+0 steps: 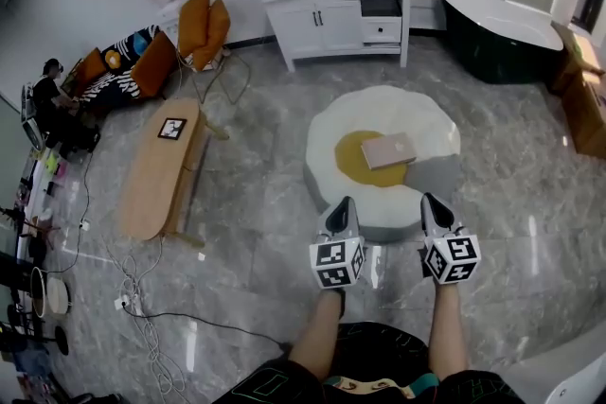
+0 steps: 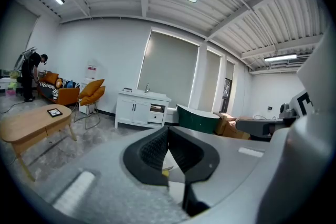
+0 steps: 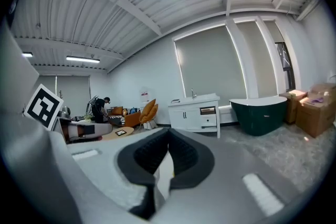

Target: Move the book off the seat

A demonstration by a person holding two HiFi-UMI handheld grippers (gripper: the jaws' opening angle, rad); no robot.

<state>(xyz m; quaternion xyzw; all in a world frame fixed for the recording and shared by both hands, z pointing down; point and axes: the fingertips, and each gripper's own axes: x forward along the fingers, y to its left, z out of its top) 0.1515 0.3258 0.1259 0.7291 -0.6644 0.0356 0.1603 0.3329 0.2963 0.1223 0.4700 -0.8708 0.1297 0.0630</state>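
A pinkish-tan book (image 1: 389, 149) lies flat on the yellow centre of a white fried-egg-shaped seat (image 1: 417, 114) in the head view. My left gripper (image 1: 340, 205) is at the seat's near edge, left of the book and apart from it. My right gripper (image 1: 435, 202) is level with it on the right, also short of the book. Both point toward the seat. In the left gripper view the left gripper (image 2: 168, 131) has its jaws closed with nothing between them. The right gripper (image 3: 168, 134) looks the same in its own view.
A wooden coffee table (image 1: 161, 170) stands to the left with cables (image 1: 142, 298) on the floor beside it. A white vanity cabinet (image 1: 341, 9) is at the far wall, a dark green bathtub (image 1: 497, 28) to its right, orange chairs (image 1: 204, 28) to the left. A person (image 1: 47, 99) is by the far-left sofa.
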